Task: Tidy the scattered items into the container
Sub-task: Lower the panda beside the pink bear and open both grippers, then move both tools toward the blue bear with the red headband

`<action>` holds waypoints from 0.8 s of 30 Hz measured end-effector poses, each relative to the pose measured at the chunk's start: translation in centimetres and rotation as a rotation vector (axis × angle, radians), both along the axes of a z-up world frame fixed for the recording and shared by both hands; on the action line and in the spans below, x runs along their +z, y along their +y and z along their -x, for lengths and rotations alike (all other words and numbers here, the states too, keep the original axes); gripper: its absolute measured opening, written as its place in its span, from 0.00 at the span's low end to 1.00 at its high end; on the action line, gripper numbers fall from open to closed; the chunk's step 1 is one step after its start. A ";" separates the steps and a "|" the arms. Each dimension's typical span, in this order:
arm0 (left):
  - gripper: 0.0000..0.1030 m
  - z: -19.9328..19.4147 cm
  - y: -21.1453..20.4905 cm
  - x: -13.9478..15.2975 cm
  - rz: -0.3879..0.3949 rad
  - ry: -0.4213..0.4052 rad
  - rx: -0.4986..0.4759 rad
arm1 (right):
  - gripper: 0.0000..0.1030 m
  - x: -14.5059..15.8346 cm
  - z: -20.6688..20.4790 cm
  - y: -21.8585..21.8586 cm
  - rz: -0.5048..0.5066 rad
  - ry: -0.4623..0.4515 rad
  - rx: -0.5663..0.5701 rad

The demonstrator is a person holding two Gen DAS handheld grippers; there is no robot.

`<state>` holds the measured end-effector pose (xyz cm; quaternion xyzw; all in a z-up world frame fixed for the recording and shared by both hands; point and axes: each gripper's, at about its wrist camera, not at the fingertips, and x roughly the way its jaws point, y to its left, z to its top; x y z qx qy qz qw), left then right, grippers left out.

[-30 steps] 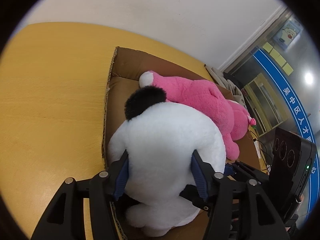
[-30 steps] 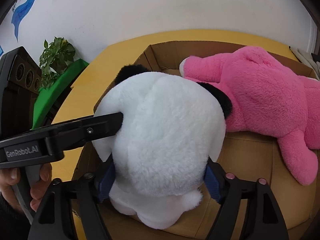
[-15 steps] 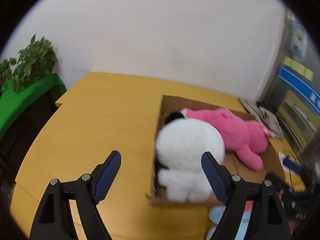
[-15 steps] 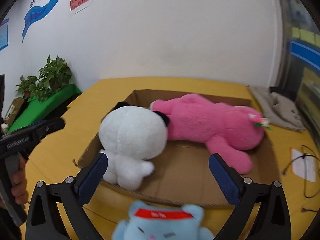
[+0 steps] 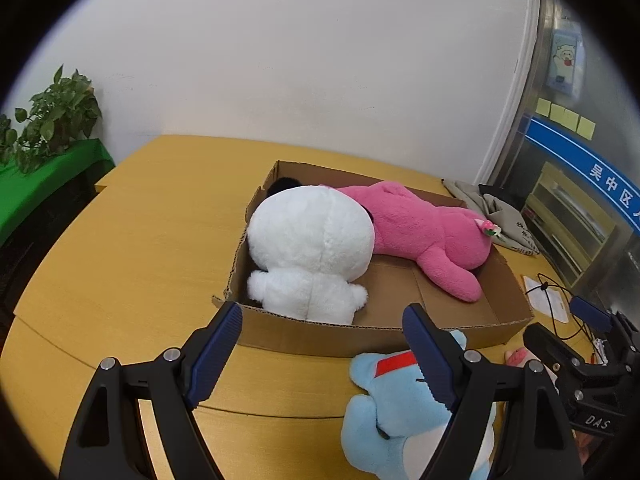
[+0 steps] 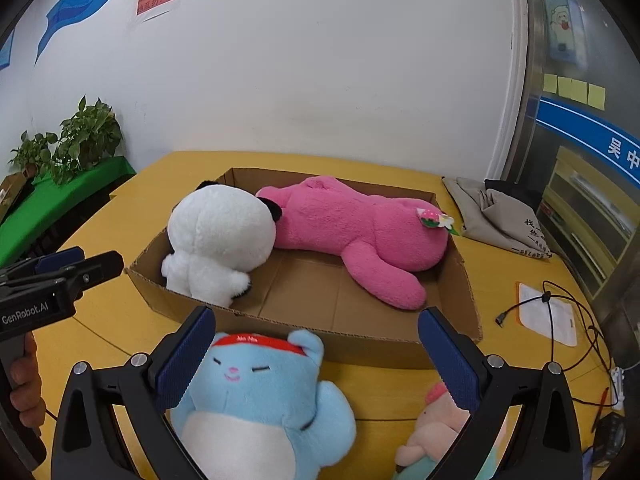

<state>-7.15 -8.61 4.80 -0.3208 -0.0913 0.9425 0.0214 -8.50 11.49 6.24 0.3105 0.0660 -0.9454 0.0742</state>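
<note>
Left wrist view: the left hand-held gripper (image 5: pixel 322 346) stands wide apart and holds nothing, hovering over the table (image 5: pixel 132 264) just short of the box (image 5: pixel 360 336). The white plush (image 5: pixel 310 252) sits in the box's near left corner, beyond the fingertips, with the pink plush (image 5: pixel 424 236) lying behind it. The blue plush (image 5: pixel 396 412) lies on the table outside the box, under the right finger.

Right wrist view: the right hand-held gripper (image 6: pixel 316 350) is spread fully and empty. The blue plush (image 6: pixel 260 392) lies between its fingers, untouched, before the box (image 6: pixel 376 340). A small pink toy (image 6: pixel 432 428) lies beside the right finger. The left hand-held gripper (image 6: pixel 76 270) shows at left.
</note>
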 end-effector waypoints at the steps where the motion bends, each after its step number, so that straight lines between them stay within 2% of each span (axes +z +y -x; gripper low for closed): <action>1: 0.80 -0.3 0.3 0.1 0.015 0.008 0.007 | 1.00 -0.1 -0.1 0.4 0.002 -0.002 -0.004; 5: 0.80 -1.4 2.1 0.5 0.113 0.040 0.029 | 1.00 -0.2 -0.3 1.6 0.024 -0.009 -0.005; 7: 0.80 -1.8 2.8 0.5 0.136 0.039 0.025 | 1.00 -0.3 -0.4 2.2 0.031 -0.011 -0.005; 15: 0.80 -2.6 5.1 0.0 0.112 0.028 0.003 | 1.00 -1.3 -0.8 3.9 0.033 -0.033 -0.004; 24: 0.80 -2.5 6.9 0.0 0.125 0.049 0.029 | 1.00 -1.2 -1.0 5.7 0.027 -0.038 -0.030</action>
